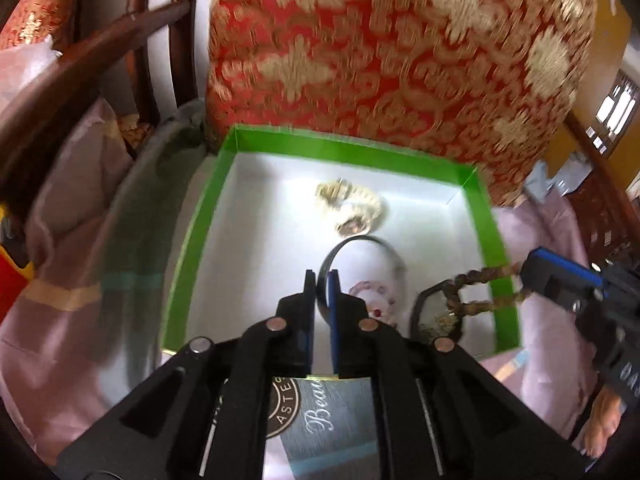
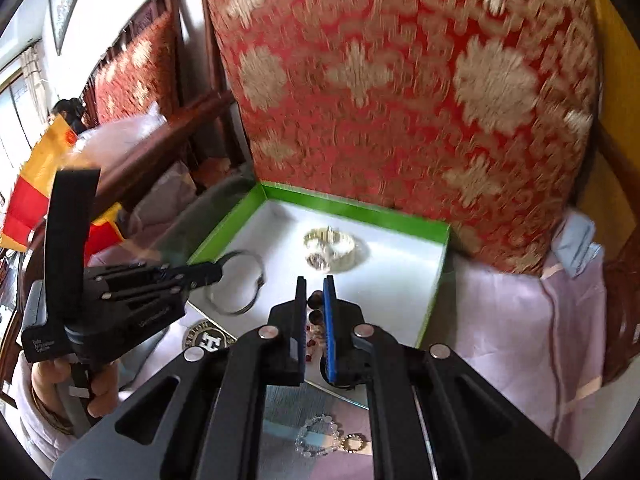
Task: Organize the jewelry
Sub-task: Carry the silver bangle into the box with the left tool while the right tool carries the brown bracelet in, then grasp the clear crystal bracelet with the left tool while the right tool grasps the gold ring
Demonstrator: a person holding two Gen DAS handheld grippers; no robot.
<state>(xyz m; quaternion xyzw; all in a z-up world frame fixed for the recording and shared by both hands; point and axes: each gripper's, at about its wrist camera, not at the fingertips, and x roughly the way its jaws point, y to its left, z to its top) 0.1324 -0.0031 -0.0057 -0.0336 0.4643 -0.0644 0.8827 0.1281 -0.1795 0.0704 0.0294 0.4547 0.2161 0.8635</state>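
Clear bead bracelet (image 2: 318, 436) waits outside; left gripper (image 1: 322, 280) clamps thin metal bangle (image 1: 360, 252), right gripper (image 2: 314, 300) brown bead string (image 1: 480, 280), above green-walled box (image 1: 340, 146) holding pale watch (image 1: 352, 204).

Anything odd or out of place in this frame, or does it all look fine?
One thing: a clear bead bracelet and a small bead ring lie outside the green box, on the cloth in front of it, while a watch already sits inside. Each gripper carries a piece: left a metal bangle, right a brown bead string.

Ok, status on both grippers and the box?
Left gripper shut on bangle. Right gripper shut on bead string. Green box holds a watch; nothing blocking.
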